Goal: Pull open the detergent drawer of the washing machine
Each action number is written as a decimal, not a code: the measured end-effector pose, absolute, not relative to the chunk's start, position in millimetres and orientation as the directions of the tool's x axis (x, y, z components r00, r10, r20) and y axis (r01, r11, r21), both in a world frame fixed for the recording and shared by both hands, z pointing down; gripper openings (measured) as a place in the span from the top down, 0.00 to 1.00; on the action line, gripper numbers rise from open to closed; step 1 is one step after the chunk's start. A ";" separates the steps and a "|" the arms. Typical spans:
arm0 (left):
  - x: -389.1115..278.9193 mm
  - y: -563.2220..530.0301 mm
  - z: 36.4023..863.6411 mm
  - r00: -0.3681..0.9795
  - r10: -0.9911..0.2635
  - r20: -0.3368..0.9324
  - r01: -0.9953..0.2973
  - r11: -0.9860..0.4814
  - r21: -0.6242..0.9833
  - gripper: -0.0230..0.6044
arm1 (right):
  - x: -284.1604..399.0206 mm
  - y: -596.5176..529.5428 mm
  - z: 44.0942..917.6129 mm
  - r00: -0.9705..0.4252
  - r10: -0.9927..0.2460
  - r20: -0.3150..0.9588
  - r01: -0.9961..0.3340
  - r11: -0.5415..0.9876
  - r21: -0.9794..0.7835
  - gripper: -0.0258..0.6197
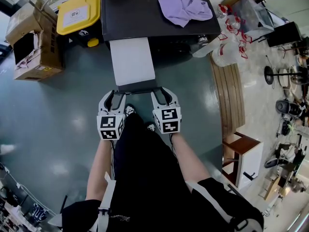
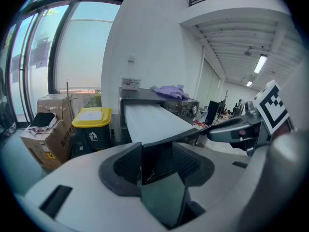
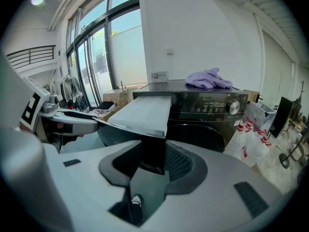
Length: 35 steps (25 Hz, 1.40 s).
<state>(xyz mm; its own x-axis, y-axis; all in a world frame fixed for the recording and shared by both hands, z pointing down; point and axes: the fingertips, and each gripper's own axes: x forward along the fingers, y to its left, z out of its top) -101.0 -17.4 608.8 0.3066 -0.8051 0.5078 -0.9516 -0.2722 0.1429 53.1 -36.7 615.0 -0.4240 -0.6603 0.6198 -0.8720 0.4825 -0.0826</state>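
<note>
With left claw point(image 1: 116, 94) and right claw point(image 1: 162, 92) each pinching the detergent drawer point(image 1: 132, 62) front, we pull straight, level, evenly.

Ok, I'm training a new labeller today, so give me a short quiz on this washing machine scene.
1. True or false: the drawer of the washing machine is pushed fully in.
2. What lies on top of the machine? A) a purple cloth B) a red bucket C) a book
3. Fill in: the left gripper and the right gripper are both shut on the drawer's ____ panel.

Key: 1 false, it is pulled far out; 2 A; 3 front.
</note>
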 end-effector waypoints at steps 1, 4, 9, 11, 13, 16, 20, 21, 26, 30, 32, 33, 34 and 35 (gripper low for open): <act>-100.5 -16.3 609.2 0.306 -0.805 0.508 -0.952 -0.272 0.143 0.65 | 53.7 -35.6 615.4 -0.423 -0.660 0.621 -0.872 0.482 -0.082 0.72; -99.6 -13.8 609.8 0.305 -0.806 0.508 -0.952 -0.271 0.142 0.65 | 54.8 -33.2 616.1 -0.423 -0.659 0.622 -0.872 0.482 -0.083 0.72; -97.6 -10.1 608.0 0.304 -0.806 0.508 -0.952 -0.271 0.141 0.65 | 56.4 -29.9 614.0 -0.426 -0.660 0.619 -0.871 0.484 -0.084 0.72; -97.2 -8.0 608.1 0.305 -0.806 0.508 -0.952 -0.271 0.141 0.65 | 56.8 -27.6 614.4 -0.425 -0.658 0.621 -0.871 0.485 -0.083 0.72; -97.4 -5.9 608.6 0.304 -0.807 0.507 -0.952 -0.270 0.142 0.65 | 56.6 -25.6 614.9 -0.425 -0.659 0.620 -0.871 0.484 -0.083 0.72; -97.7 -4.6 609.5 0.304 -0.806 0.507 -0.952 -0.270 0.141 0.65 | 56.4 -24.1 615.8 -0.426 -0.658 0.621 -0.871 0.484 -0.084 0.72; -96.2 -1.8 608.8 0.306 -0.805 0.508 -0.952 -0.272 0.142 0.65 | 57.9 -21.3 615.0 -0.426 -0.657 0.622 -0.871 0.485 -0.084 0.72; -95.6 -0.5 608.9 0.306 -0.805 0.509 -0.952 -0.272 0.143 0.65 | 58.4 -19.9 615.0 -0.426 -0.656 0.623 -0.871 0.483 -0.086 0.72; -96.7 5.4 612.8 0.298 -0.801 0.520 -0.954 -0.263 0.142 0.65 | 57.7 -13.7 619.6 -0.433 -0.645 0.630 -0.867 0.490 -0.094 0.72; -98.6 8.9 616.9 0.280 -0.800 0.531 -0.960 -0.228 0.162 0.65 | 57.0 -11.4 624.3 -0.435 -0.637 0.637 -0.863 0.495 -0.095 0.73; -98.0 9.5 618.1 0.271 -0.804 0.530 -0.962 -0.218 0.161 0.65 | 57.5 -11.2 625.8 -0.433 -0.636 0.639 -0.864 0.494 -0.094 0.73; -97.4 9.4 618.8 0.271 -0.804 0.530 -0.963 -0.219 0.160 0.65 | 58.1 -11.4 626.7 -0.433 -0.634 0.640 -0.864 0.495 -0.095 0.73; -96.8 9.2 619.7 0.272 -0.802 0.532 -0.962 -0.222 0.159 0.65 | 58.7 -11.7 627.9 -0.434 -0.632 0.642 -0.863 0.496 -0.096 0.73; -96.2 9.1 621.2 0.275 -0.798 0.537 -0.962 -0.226 0.156 0.65 | 59.4 -11.9 629.5 -0.435 -0.630 0.644 -0.863 0.496 -0.098 0.72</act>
